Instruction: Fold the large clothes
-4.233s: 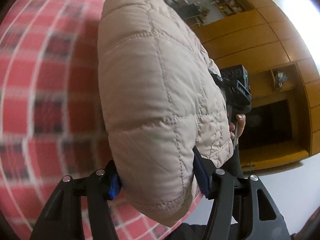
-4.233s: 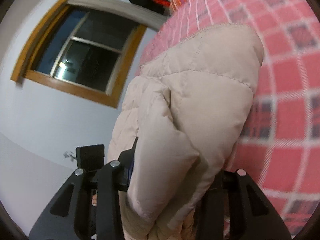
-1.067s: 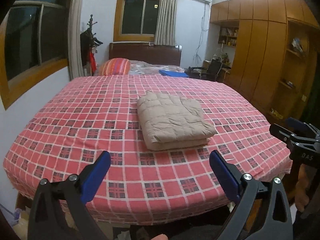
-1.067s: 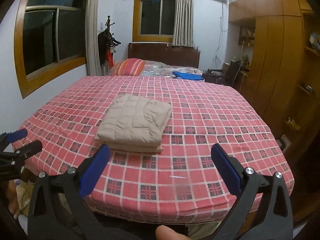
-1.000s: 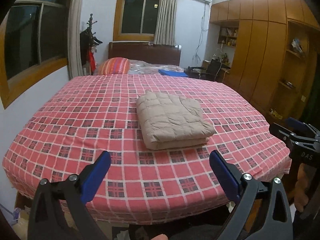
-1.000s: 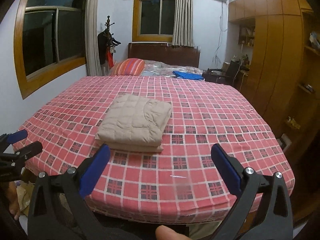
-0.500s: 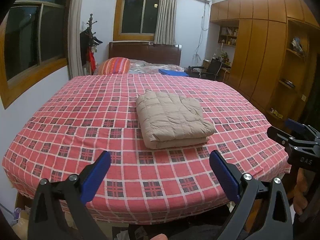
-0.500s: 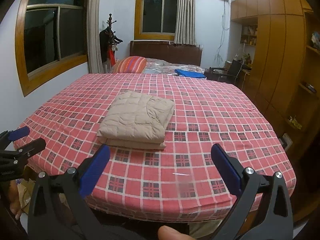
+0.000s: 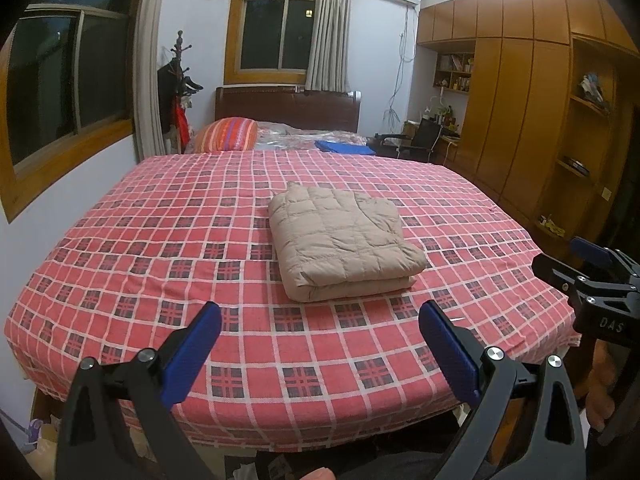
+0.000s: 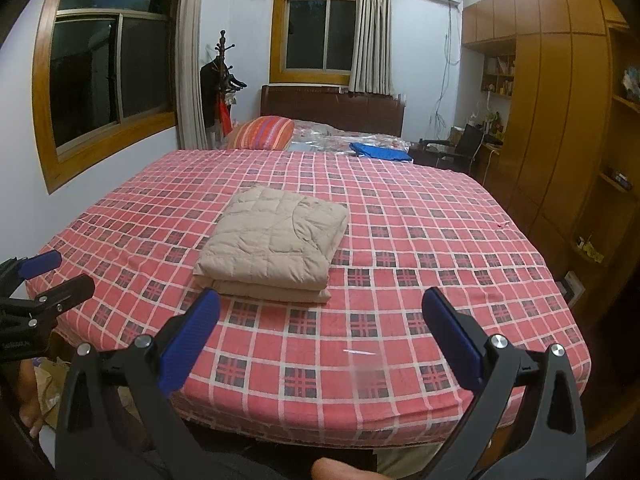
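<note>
- Beige quilted jacket (image 9: 342, 242) lies folded, mid-frame on the bed (image 9: 160, 240); folding looks finished.
- Left hand-held gripper (image 9: 318, 346) and right hand-held gripper (image 10: 320, 334): jaws apart, empty.
- Next: nothing further, perhaps tidying.

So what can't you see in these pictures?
- Jacket: its underside and inner folds, both views, hidden by its own top layer.
- Shelf items: too small to name, left wrist view.
- Bed: the floor beneath, both views, cut off by the grippers' jaws and the frame edge.
- Blur patch on the sheet: right wrist view, a lens smudge perhaps.
</note>
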{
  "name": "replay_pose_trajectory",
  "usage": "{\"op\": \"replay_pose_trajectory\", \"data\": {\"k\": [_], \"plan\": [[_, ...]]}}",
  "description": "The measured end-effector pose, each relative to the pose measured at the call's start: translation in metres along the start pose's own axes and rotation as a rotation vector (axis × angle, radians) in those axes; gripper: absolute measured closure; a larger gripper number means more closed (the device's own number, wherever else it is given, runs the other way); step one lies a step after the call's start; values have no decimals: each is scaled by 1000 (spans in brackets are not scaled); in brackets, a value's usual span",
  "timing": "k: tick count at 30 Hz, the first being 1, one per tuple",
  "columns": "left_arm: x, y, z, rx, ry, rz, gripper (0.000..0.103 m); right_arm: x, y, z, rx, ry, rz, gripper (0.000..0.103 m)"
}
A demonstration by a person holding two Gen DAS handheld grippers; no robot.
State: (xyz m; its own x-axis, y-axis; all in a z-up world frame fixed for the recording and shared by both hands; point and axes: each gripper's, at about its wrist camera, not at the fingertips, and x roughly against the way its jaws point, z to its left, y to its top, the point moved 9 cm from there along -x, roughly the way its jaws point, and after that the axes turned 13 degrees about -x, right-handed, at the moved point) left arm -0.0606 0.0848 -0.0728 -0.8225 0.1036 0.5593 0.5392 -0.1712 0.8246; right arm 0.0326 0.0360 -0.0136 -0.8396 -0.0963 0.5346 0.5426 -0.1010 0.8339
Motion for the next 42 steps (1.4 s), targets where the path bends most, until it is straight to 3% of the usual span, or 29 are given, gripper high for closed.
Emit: {"op": "replay_pose_trajectory", "data": {"k": [42], "plan": [[0,-4,-7,-6,5,5,4,0,0,-4,-12,6,-6,3]]}}
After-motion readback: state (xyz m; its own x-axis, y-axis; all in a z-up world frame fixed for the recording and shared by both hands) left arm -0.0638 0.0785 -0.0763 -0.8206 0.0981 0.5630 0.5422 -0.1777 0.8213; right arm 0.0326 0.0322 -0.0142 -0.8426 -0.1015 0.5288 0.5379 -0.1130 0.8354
